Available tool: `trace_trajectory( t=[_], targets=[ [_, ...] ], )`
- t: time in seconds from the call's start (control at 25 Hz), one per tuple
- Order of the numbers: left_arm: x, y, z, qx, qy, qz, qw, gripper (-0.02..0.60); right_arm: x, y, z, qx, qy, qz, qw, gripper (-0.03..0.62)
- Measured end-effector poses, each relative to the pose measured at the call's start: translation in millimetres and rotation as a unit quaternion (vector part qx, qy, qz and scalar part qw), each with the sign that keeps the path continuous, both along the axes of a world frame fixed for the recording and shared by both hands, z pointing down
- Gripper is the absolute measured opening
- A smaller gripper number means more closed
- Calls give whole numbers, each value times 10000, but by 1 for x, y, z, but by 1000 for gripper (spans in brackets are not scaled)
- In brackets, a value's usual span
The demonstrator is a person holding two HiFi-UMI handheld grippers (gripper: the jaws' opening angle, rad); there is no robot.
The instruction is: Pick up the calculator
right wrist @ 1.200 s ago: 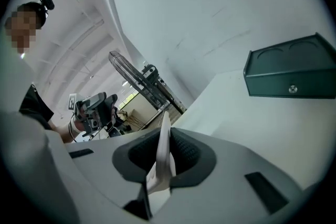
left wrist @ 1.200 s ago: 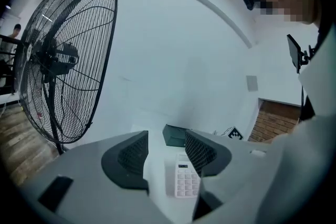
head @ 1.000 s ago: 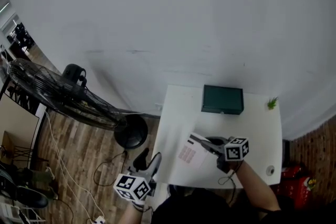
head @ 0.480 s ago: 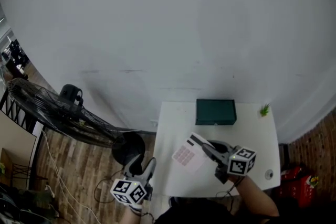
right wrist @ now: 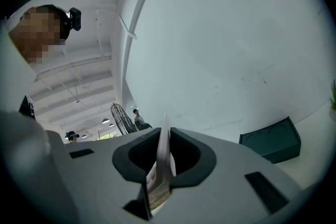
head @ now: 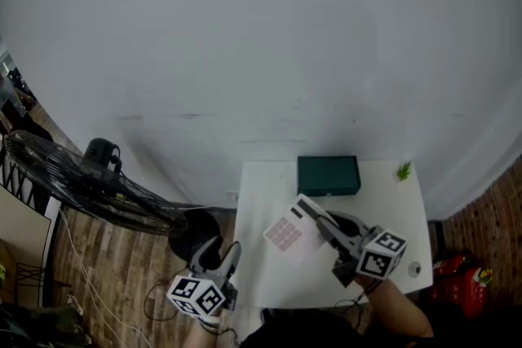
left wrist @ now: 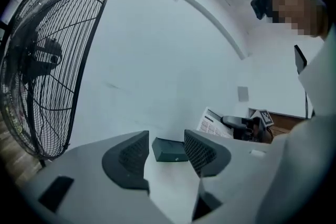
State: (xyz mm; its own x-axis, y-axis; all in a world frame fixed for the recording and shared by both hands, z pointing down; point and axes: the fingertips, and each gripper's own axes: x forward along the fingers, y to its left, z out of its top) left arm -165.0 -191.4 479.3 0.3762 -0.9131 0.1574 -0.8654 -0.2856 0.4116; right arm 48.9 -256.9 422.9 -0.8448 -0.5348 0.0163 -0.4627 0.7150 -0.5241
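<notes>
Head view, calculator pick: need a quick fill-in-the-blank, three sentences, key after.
1. The right gripper is shut on the ____.
2. The left gripper is ____ and holds nothing.
3. The dark green box sits on the white ____.

Missing words: calculator; open; table.

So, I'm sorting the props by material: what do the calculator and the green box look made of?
The calculator looks like matte white plastic: a thin, rigid, flat slab with rows of pinkish keys and a dark display strip. The green box is dark green with a dull finish and crisp edges; painted metal or hard plastic, I can't tell which.
</notes>
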Motion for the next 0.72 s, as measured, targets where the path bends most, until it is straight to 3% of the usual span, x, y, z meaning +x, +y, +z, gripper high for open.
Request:
trace_trajectory(
  t=[0.4, 0.72],
  targets=[
    [5, 1, 2, -62, 64, 25, 10000, 204, 12, -1, -4, -41, -150, 252, 9996, 54],
    [6, 6, 9, -137, 89, -22, 9999, 199, 12, 5, 2, 43, -207, 182, 9996, 54]
  ],
)
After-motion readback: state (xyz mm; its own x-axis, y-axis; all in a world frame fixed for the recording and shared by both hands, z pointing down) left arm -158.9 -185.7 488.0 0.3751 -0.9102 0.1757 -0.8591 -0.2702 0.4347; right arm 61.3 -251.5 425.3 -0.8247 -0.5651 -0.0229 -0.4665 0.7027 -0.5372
